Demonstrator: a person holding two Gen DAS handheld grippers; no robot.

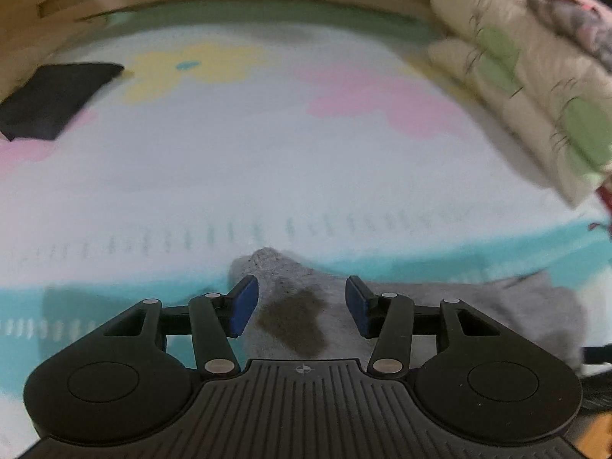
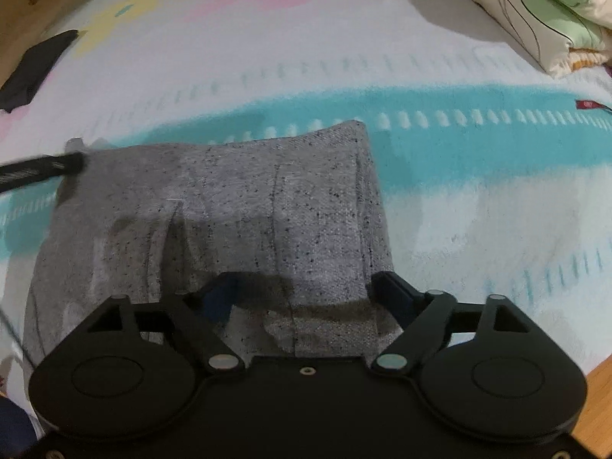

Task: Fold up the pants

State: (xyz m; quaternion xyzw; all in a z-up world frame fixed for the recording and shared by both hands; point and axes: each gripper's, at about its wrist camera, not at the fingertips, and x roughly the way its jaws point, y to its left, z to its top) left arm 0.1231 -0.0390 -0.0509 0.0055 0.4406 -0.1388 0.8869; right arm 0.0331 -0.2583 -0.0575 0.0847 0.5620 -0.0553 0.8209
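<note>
Left gripper (image 1: 302, 302), black with blue pads: jaws spread wide, nothing pinched. A corner of the grey speckled knit pants (image 1: 283, 298) sits in the gap between the pads and peaks just past them at 12 o'clock; the fabric runs on toward 3 o'clock, behind the right finger, to the frame's edge. Blue pad (image 1: 244, 306) at 9 o'clock of that corner seems to sit just beside the cloth; contact cannot be told. A dark shadow lies on the fabric between the fingers.

Right gripper (image 2: 302, 298), black: jaws spread, straddling the near edge of the pants (image 2: 244, 210). The cloth lies as a flat folded block running from between the fingers out to 12 and 10 o'clock, its far right corner at 1 o'clock. Left pad is blurred and in shadow over the fabric; right finger sits at the block's right edge. Whether either touches cannot be told. The left gripper's tip (image 2: 49, 168) shows at 9 o'clock, at the far left corner of the pants.

Pants rest on a white bedspread (image 2: 478, 210) with a teal band and pink and yellow patches. Dark folded cloth (image 1: 53, 99) lies well apart at 10 o'clock. A cream quilt with green patches (image 1: 535, 107) is stacked at 2 o'clock.
</note>
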